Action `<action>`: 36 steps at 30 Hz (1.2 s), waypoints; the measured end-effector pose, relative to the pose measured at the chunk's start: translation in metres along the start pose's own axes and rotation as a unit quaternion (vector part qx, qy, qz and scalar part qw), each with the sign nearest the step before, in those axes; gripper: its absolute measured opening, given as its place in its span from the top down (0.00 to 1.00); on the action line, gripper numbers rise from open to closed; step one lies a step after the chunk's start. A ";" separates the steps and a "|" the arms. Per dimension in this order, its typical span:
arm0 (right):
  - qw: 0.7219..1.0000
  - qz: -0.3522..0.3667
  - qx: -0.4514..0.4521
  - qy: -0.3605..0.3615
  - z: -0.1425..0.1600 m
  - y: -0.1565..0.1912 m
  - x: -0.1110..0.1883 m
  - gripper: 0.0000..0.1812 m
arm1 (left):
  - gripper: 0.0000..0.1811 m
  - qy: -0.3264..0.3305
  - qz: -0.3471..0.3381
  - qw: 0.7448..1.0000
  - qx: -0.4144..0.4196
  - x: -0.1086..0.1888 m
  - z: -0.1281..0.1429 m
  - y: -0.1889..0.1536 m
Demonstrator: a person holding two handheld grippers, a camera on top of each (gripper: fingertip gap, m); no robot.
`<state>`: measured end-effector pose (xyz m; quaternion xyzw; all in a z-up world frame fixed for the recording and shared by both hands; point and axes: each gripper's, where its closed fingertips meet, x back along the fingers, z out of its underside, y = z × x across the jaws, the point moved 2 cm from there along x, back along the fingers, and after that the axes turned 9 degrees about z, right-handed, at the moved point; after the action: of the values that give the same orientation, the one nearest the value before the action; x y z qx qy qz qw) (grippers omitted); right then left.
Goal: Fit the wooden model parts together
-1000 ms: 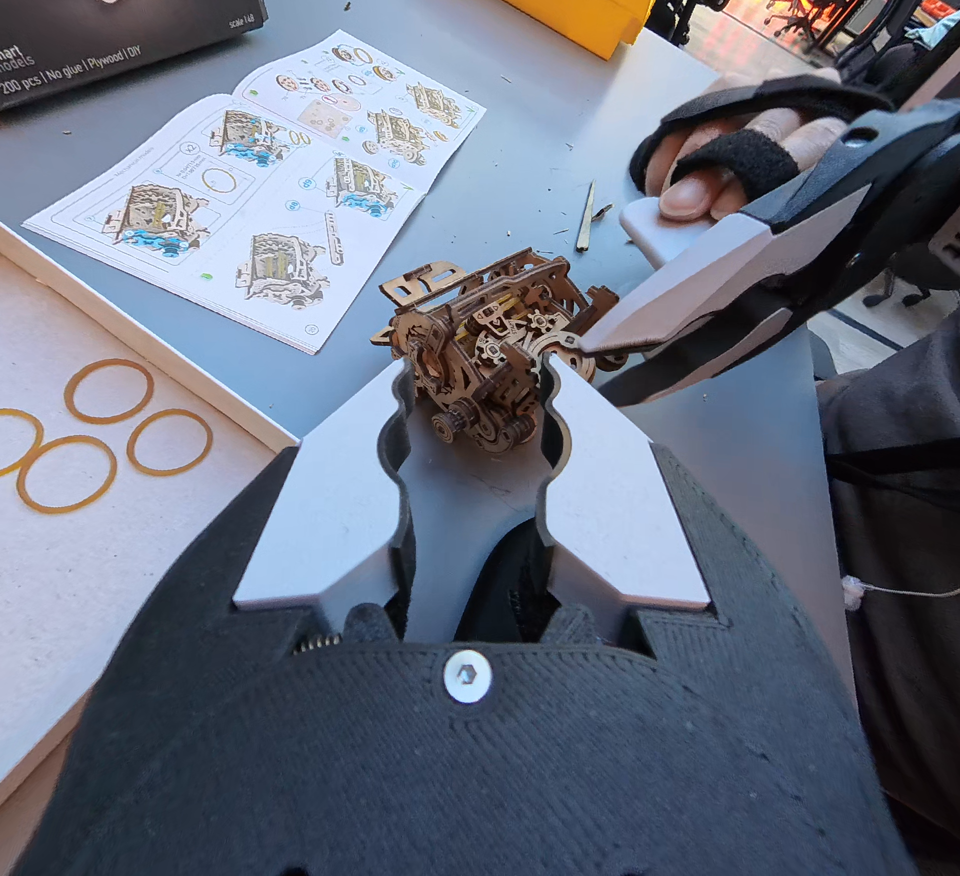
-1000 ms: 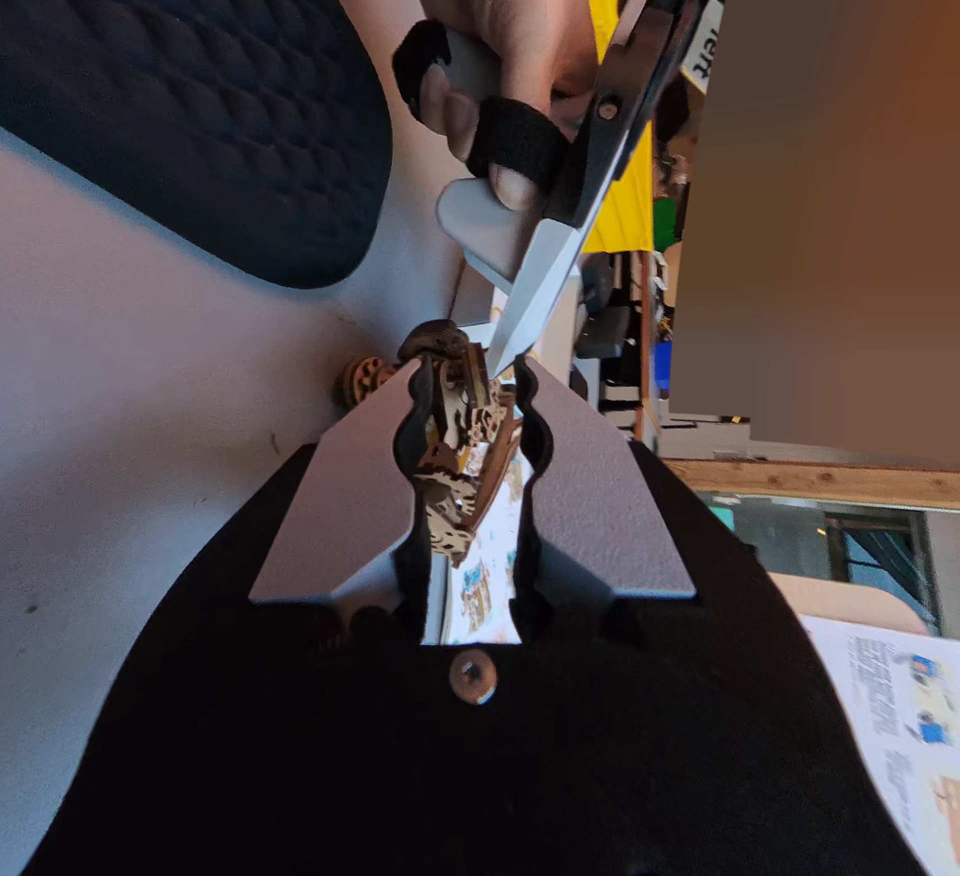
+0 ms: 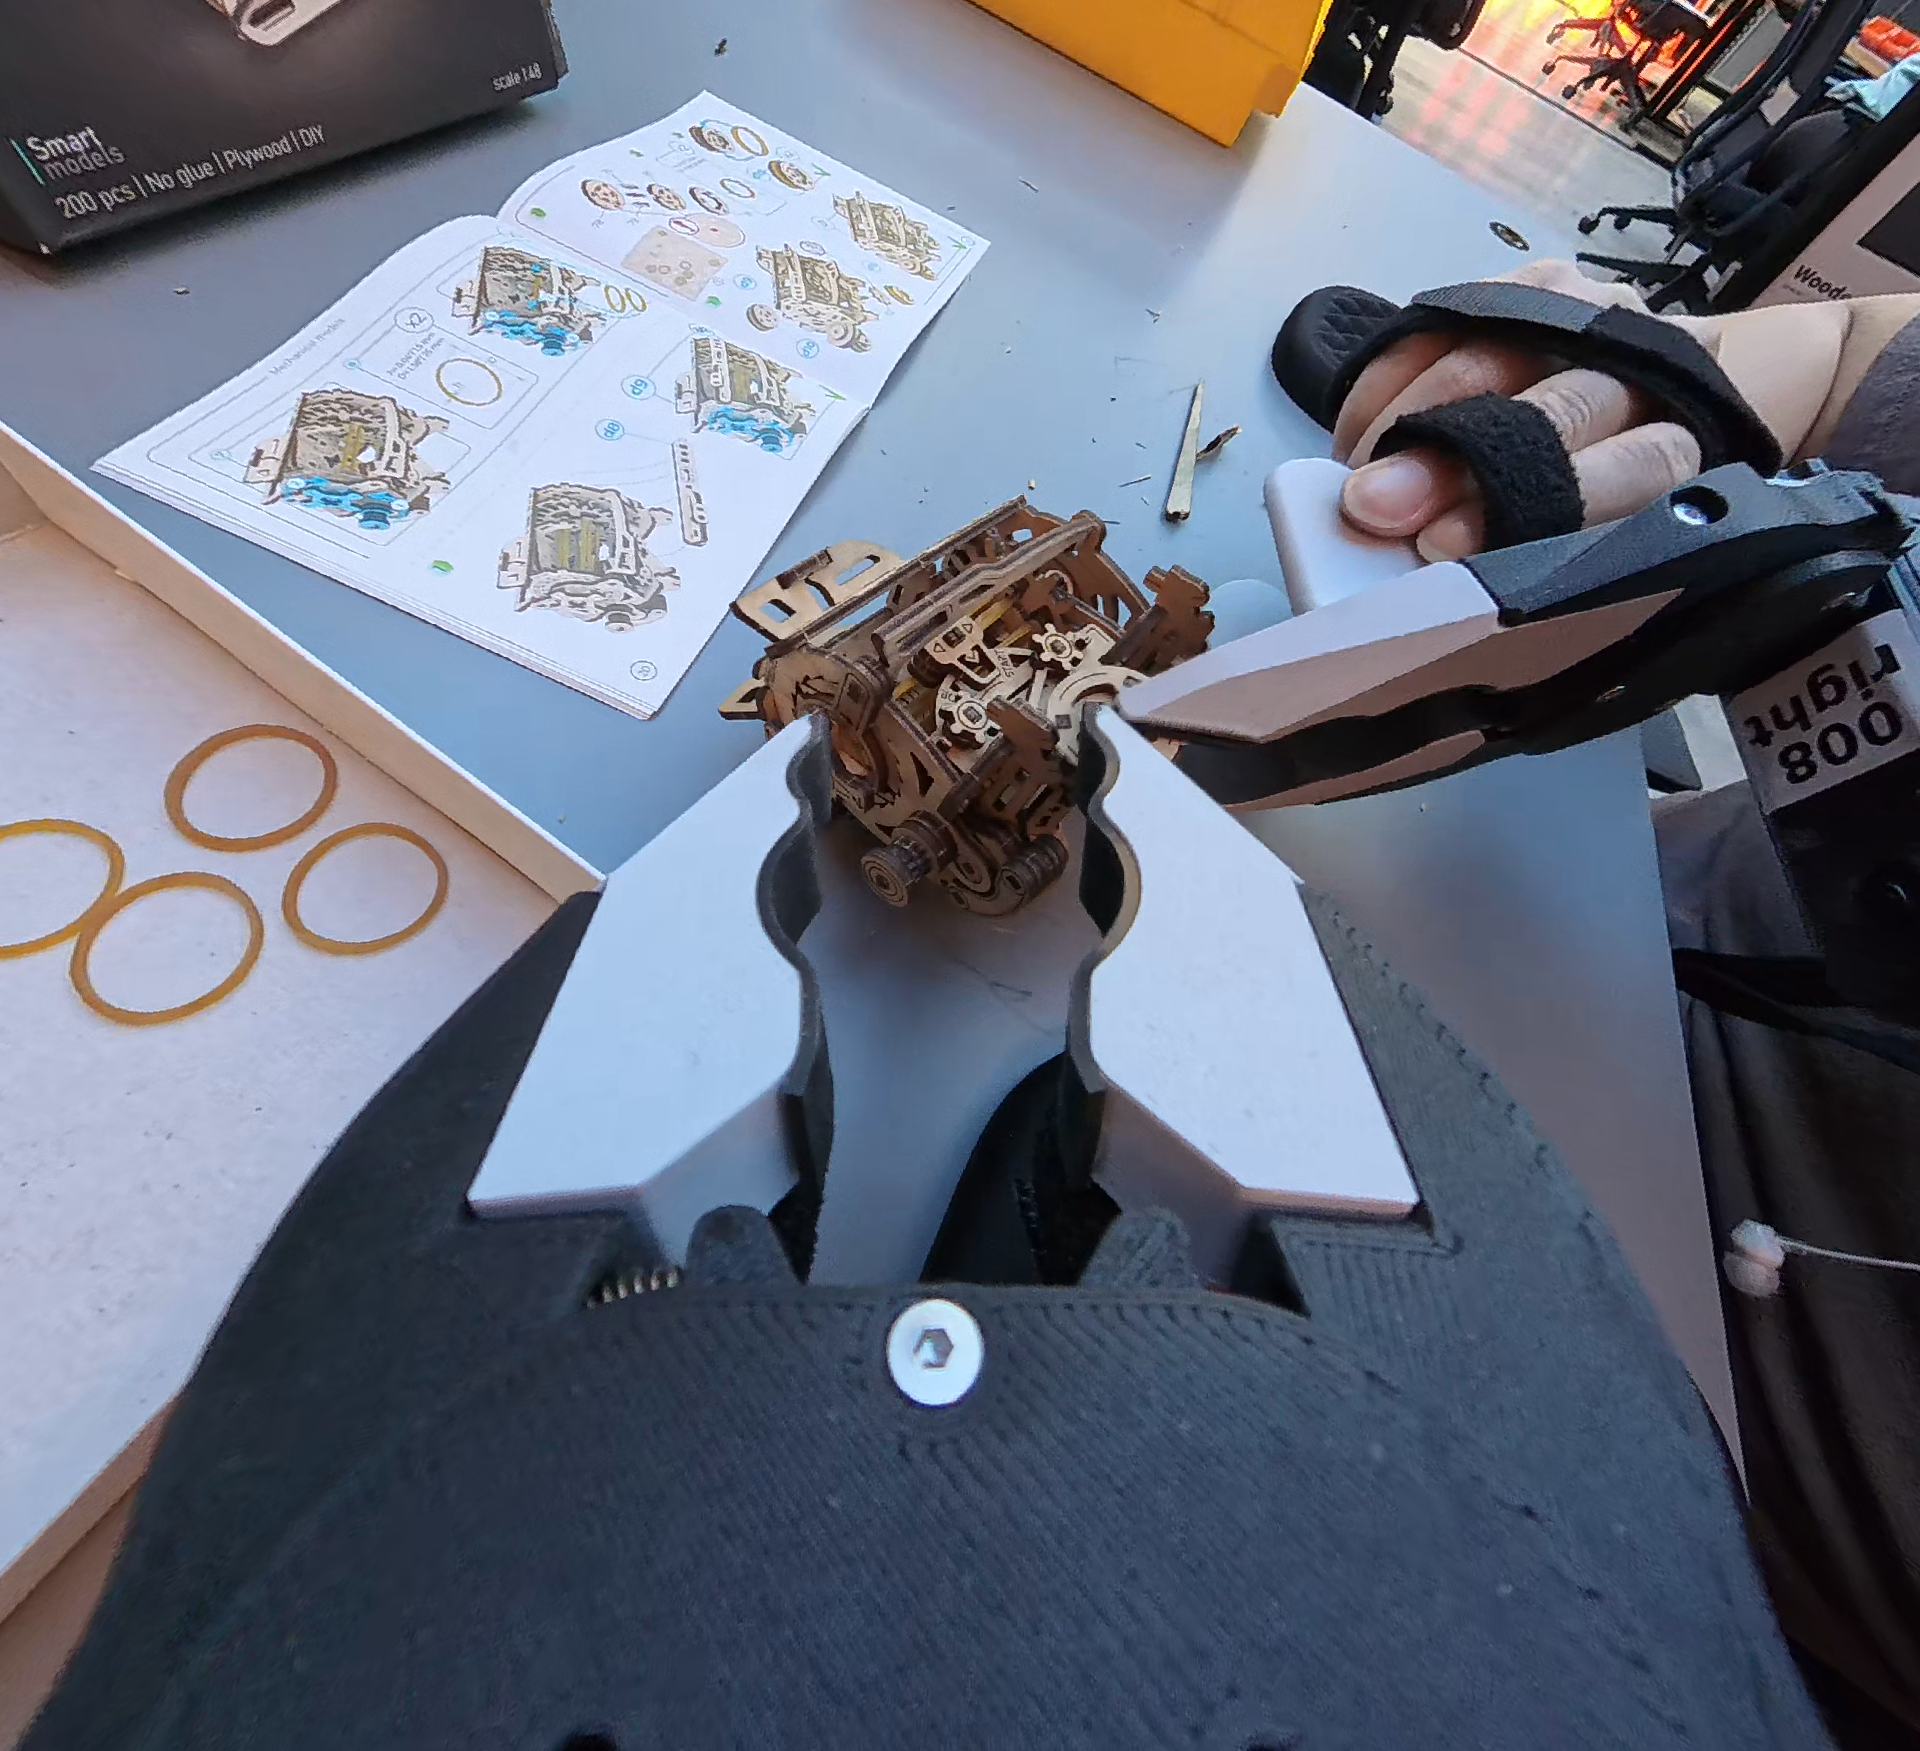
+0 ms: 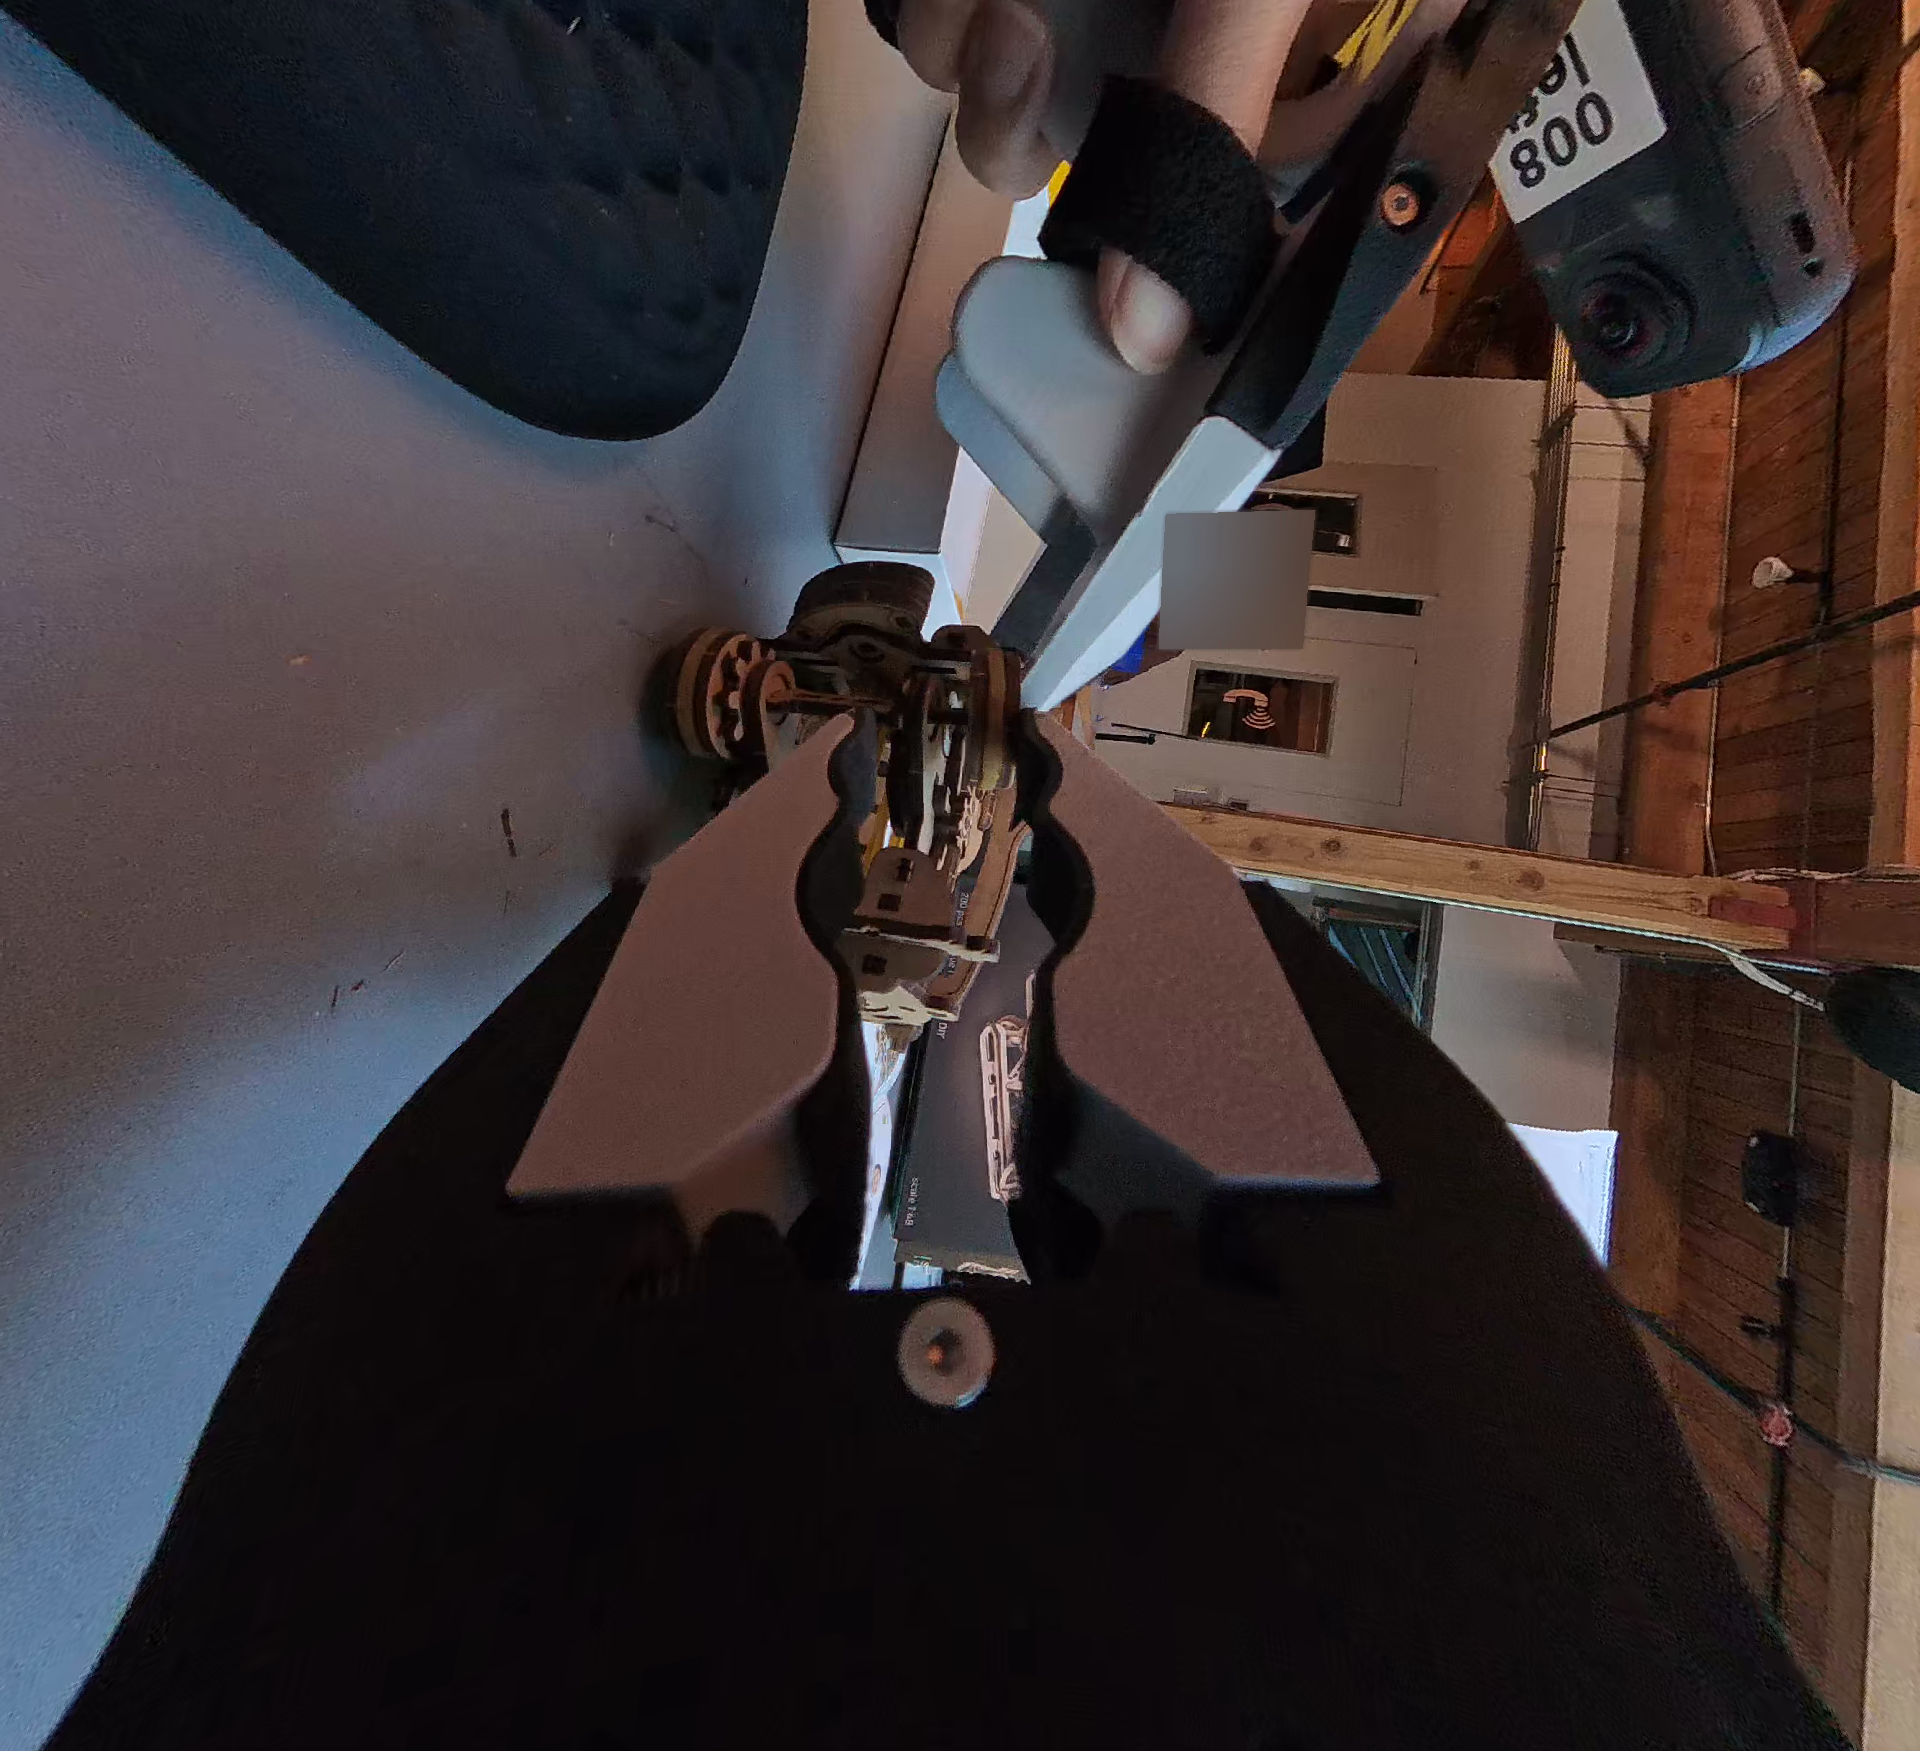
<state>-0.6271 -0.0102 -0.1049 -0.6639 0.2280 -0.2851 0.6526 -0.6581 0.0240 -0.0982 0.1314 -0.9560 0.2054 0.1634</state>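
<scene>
Left gripper (image 3: 951,735) fingers clamping wooden model (image 3: 956,693), right gripper (image 4: 940,730) fingers gripping its side.

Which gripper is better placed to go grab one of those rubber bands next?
Left, probably: the rubber bands lie in the tray on the left gripper's side. The right gripper, also on the wooden model, would have to cross over.

Bright, sharp daylight; wide-angle bending at edges, right view dimmer.
</scene>
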 end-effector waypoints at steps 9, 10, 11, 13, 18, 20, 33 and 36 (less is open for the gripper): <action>1.000 0.002 0.008 -0.002 0.001 0.000 0.000 0.89 | 0.76 -0.001 0.004 1.000 -0.002 0.000 -0.001 -0.003; 1.000 -0.001 0.003 0.002 0.002 -0.001 0.000 0.89 | 0.75 0.000 0.001 1.000 0.000 0.001 -0.001 -0.001; 1.000 -0.005 -0.002 0.002 0.002 -0.001 -0.001 0.88 | 0.74 -0.002 0.000 1.000 0.002 0.001 -0.001 0.000; 1.000 -0.013 -0.012 0.001 0.003 -0.002 -0.001 0.88 | 0.74 -0.004 0.004 1.000 0.012 0.001 0.000 0.001; 0.999 -0.026 -0.044 -0.008 0.004 -0.002 -0.001 0.87 | 0.75 -0.004 0.004 1.000 0.015 0.000 0.000 0.002; 0.998 -0.034 -0.061 -0.008 0.003 -0.002 -0.001 0.86 | 0.75 0.001 0.001 1.000 0.010 0.001 0.001 0.002; 0.982 -0.082 -0.171 0.006 0.003 -0.004 0.005 0.86 | 0.74 0.010 -0.004 1.000 -0.010 0.002 0.002 0.001; 0.946 -0.117 -0.302 -0.004 0.000 -0.016 0.011 0.85 | 0.75 0.008 -0.007 1.000 -0.011 0.003 0.001 0.003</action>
<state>-0.6201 -0.0163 -0.0875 -0.8532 0.2210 -0.2745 0.3846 -0.6616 0.0252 -0.0994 0.1349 -0.9558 0.1949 0.1738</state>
